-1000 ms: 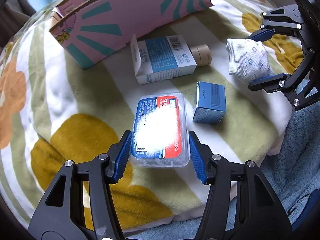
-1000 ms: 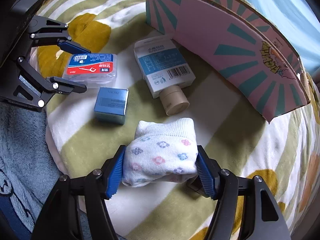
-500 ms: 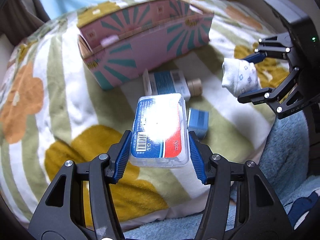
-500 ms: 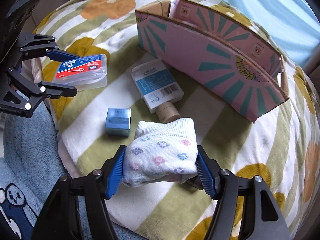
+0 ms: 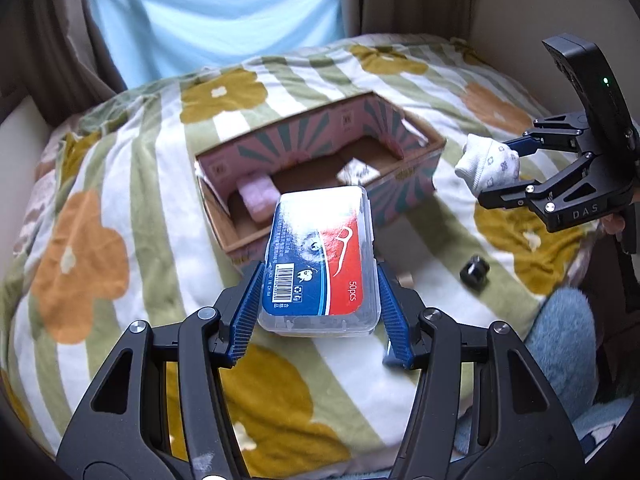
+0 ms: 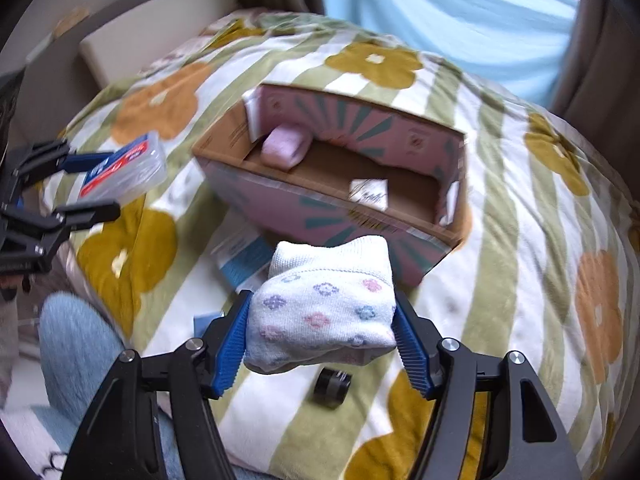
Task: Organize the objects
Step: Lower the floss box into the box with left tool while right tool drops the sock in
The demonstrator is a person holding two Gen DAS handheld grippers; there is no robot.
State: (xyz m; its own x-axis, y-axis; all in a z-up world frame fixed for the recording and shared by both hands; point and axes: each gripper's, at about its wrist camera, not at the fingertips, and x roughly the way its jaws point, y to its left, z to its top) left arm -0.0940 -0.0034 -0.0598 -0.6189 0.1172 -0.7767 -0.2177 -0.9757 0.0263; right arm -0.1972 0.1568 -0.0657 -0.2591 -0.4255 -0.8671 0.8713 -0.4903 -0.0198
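Soft daylight reaches me from the blue curtain (image 5: 216, 20) at 12 o'clock; my right view is motion-blurred, with fisheye bending and dark corners.

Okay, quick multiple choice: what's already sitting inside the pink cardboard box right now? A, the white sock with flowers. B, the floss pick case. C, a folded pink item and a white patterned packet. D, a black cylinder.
C: inside the pink cardboard box lie a folded pink item and a white patterned packet, while the floss pick case and the white sock are each held above the blanket in a tool.
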